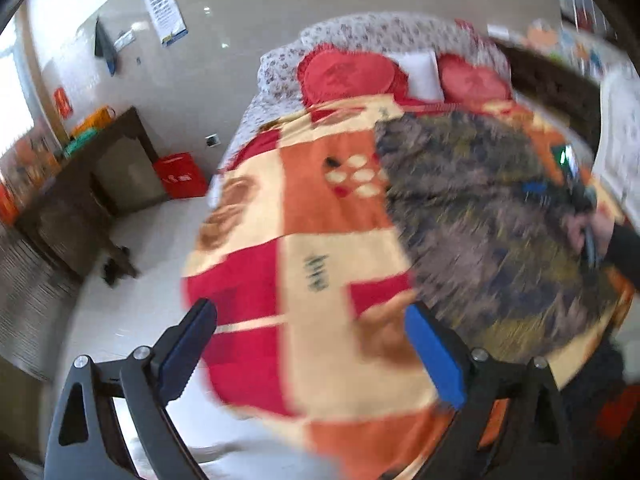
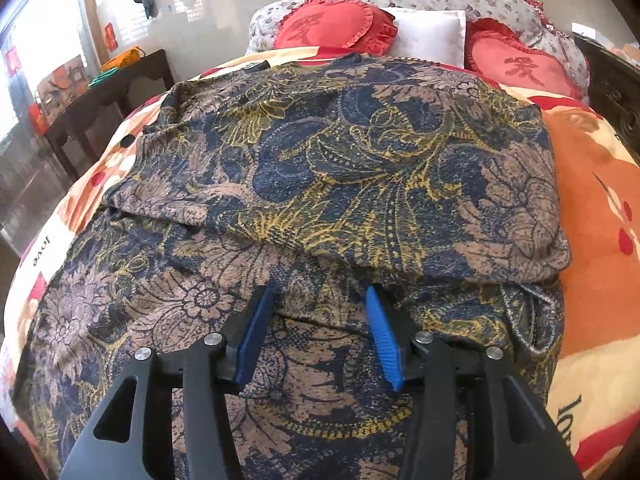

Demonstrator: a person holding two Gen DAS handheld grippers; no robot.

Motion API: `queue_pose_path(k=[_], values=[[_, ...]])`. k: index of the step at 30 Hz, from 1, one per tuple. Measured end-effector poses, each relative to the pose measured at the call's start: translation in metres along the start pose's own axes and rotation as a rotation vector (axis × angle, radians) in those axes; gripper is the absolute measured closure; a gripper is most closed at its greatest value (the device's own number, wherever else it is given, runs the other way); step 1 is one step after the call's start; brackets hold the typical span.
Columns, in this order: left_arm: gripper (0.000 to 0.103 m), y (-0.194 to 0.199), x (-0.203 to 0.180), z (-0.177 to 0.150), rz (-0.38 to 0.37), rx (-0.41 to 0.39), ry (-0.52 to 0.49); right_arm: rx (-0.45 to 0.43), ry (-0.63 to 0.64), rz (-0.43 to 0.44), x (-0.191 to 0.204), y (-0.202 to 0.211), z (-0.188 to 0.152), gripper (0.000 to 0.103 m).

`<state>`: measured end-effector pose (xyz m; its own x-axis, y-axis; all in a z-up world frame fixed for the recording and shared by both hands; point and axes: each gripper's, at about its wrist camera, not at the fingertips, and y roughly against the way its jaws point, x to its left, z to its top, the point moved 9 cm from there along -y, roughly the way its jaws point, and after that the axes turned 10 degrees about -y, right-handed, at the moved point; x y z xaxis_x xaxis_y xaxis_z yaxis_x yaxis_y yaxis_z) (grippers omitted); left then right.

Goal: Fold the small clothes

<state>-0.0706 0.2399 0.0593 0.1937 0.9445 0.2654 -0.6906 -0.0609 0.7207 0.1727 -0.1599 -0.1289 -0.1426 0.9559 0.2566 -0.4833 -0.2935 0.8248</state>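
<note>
A brown, navy and gold floral garment [image 2: 320, 184] lies on the bed, its far part folded over onto the near part. My right gripper [image 2: 318, 300] is open and empty, low over the near layer, its blue pads just in front of the fold's edge. In the blurred left wrist view the same garment [image 1: 492, 216] lies to the right. My left gripper [image 1: 310, 316] is wide open and empty above the bedspread, left of the garment. The right gripper [image 1: 584, 200] and the hand holding it show at the garment's far right edge.
The bed has a red, orange and cream patchwork bedspread [image 1: 304, 216]. Two red heart cushions [image 2: 336, 26] and a white pillow [image 2: 430, 36] lie at its head. A dark wooden table [image 1: 88, 184] and a red bag [image 1: 180, 174] stand on the floor to the left.
</note>
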Motion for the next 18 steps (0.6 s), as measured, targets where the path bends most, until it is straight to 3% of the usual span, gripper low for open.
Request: queue_pose_path(k=[4, 6, 10, 13, 17, 18], values=[[0.006, -0.051, -0.048, 0.02, -0.154, -0.031, 0.179, 0.038, 0.012, -0.071, 0.005, 0.019, -0.002, 0.066], [0.006, -0.086, -0.074, 0.026, -0.197, 0.017, 0.253, 0.013, 0.037, -0.096, 0.01, 0.042, -0.006, 0.066], [0.007, -0.136, -0.116, 0.037, -0.198, 0.104, 0.297, -0.006, 0.041, -0.135, 0.013, 0.067, -0.028, 0.066], [0.007, -0.159, -0.149, 0.047, -0.17, 0.103, 0.228, -0.008, 0.016, -0.121, 0.008, 0.061, -0.044, 0.066], [0.003, -0.209, -0.181, 0.014, -0.146, 0.251, 0.196, -0.007, -0.024, -0.11, -0.003, 0.043, -0.058, 0.063], [0.0, -0.209, -0.184, 0.014, -0.114, 0.203, 0.168, -0.004, -0.026, -0.107, -0.003, 0.042, -0.057, 0.061]])
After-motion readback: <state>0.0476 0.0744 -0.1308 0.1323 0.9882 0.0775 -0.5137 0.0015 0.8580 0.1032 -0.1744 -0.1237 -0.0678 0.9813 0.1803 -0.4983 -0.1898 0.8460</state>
